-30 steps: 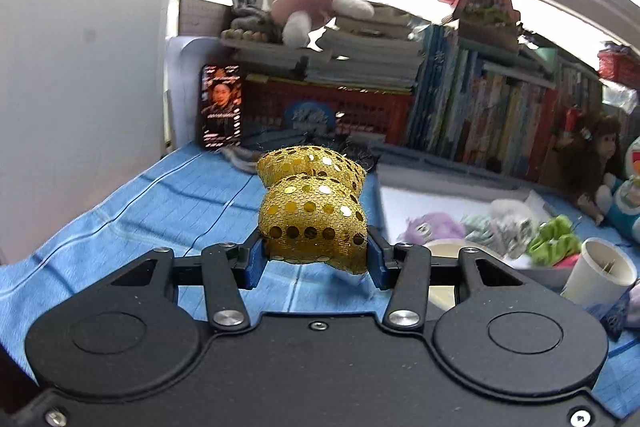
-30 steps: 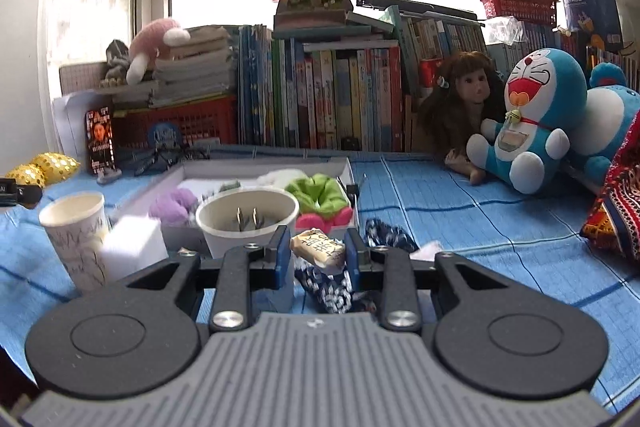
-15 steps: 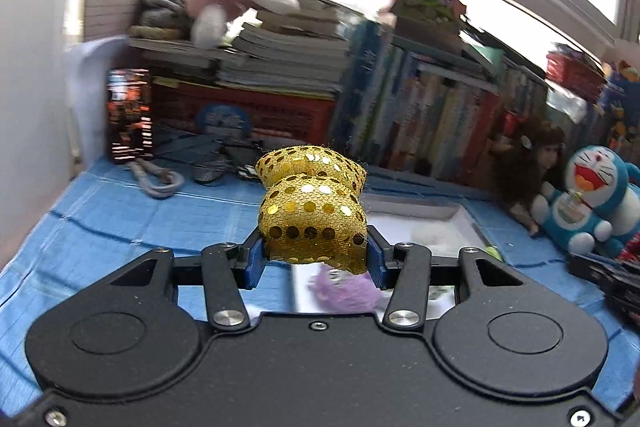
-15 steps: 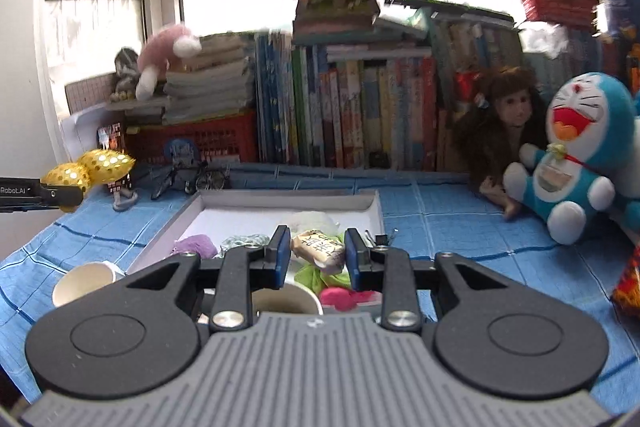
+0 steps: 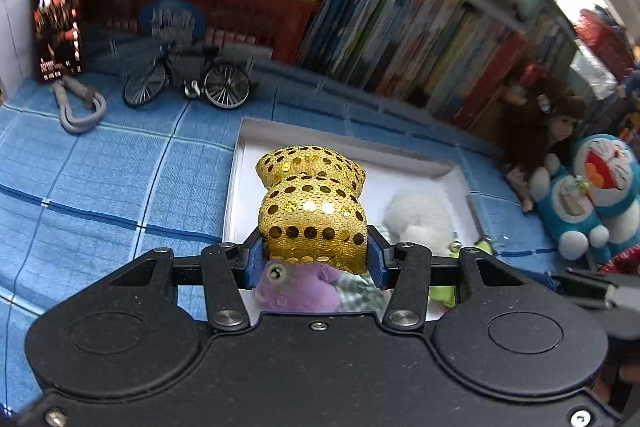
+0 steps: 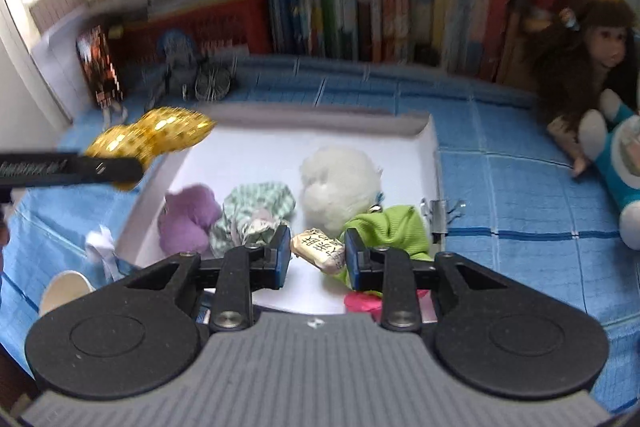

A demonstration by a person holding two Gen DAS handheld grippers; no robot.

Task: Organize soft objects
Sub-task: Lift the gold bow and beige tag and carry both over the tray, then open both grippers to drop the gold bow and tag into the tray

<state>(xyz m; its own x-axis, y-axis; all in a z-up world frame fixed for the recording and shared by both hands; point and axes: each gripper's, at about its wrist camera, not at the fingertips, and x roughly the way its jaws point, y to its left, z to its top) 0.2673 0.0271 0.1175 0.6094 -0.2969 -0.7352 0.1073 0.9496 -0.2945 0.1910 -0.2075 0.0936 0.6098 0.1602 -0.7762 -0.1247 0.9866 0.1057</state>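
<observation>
The sequined pillow [image 5: 314, 211] is gold, dotted with round shiny discs. The tray [image 6: 427, 163] is white inside. In it lie a purple plush [image 6: 188, 223], a mint-and-white striped cloth [image 6: 256, 213], a white fluffy toy [image 6: 340, 183] and a lime green piece [image 6: 396, 231]. The cloth on the surface [image 5: 100, 179] is blue with a darker grid. The gripper fingers [image 6: 280, 257] carry blue pads. The small packet [image 6: 320, 253] is cream with dark characters.
</observation>
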